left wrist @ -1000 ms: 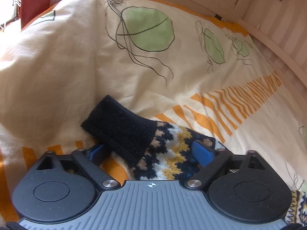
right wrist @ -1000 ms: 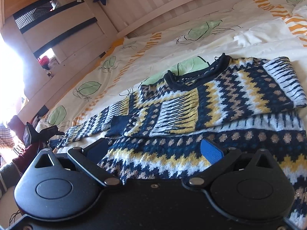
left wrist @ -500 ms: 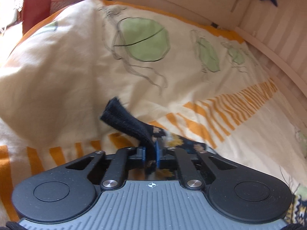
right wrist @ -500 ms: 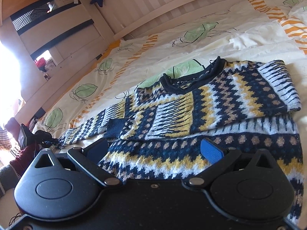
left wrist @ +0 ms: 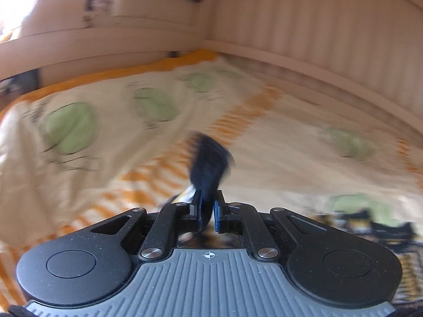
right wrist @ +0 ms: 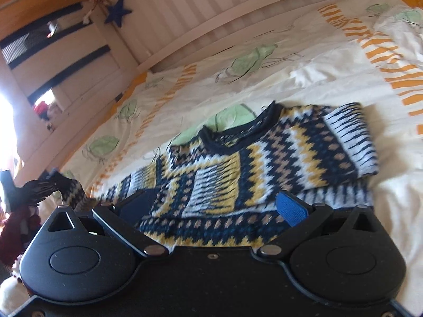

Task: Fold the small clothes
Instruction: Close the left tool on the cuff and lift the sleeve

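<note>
Step in hand, likely: sleeve fold. Left gripper (left wrist: 208, 211) clenched on dark sleeve cuff (left wrist: 207, 163), raised off bedspread (left wrist: 111, 142). Right gripper (right wrist: 215, 208) released, above sweater (right wrist: 264, 163) hem. Next: carry cuff across sweater body, lay flat.

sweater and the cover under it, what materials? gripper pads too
Navy, yellow and white patterned sweater: looks like thick knit wool or acrylic; stitch texture and ribbed collar show. Cream bed cover with green and orange print: thin matte woven cloth, probably cotton; it creases finely. Blue pads on the right gripper fingers: textured, likely rubber.
</note>
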The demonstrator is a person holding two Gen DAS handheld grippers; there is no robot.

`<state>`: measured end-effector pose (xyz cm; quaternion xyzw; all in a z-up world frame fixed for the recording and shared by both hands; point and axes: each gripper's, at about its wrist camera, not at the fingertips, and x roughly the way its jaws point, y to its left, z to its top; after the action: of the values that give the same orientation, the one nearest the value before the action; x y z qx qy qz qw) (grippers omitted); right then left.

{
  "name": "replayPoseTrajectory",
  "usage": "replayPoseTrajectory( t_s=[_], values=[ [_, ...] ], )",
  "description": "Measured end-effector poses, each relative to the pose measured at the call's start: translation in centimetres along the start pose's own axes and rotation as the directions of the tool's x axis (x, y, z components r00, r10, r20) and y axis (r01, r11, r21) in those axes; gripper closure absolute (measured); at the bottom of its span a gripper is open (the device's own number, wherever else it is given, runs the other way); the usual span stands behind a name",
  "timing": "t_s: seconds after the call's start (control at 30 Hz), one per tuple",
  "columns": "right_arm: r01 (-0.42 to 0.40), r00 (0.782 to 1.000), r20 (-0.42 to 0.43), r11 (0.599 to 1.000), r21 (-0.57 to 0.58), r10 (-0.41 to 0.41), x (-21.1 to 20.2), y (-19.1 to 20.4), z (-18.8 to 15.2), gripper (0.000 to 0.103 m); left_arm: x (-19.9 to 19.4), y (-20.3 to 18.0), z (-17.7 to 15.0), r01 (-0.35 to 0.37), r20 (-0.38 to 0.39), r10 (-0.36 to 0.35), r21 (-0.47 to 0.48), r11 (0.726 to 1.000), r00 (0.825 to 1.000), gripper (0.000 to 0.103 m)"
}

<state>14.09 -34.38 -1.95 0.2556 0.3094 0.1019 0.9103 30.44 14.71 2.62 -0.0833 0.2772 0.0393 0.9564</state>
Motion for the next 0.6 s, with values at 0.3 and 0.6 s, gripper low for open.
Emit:
replayPoseTrajectory(
  t_s=[0.3,0.6],
  values=[
    [0.08,0.996,0.04,0.99,0.112,-0.085,-1.7,-2.6,1.5,0.0,-2.8,-12.4,1.4,0.263,-0.007,-0.263,0.074,0.962,0.965,0.095],
    [0.092,0.992,0.076,0.982,0.165,-0.105,-3.1,-3.9,2.9,0.0,-3.1,-24.1,-2.0,0.464,-0.085,-0.456,0.152,0.873,0.886,0.095]
  ],
)
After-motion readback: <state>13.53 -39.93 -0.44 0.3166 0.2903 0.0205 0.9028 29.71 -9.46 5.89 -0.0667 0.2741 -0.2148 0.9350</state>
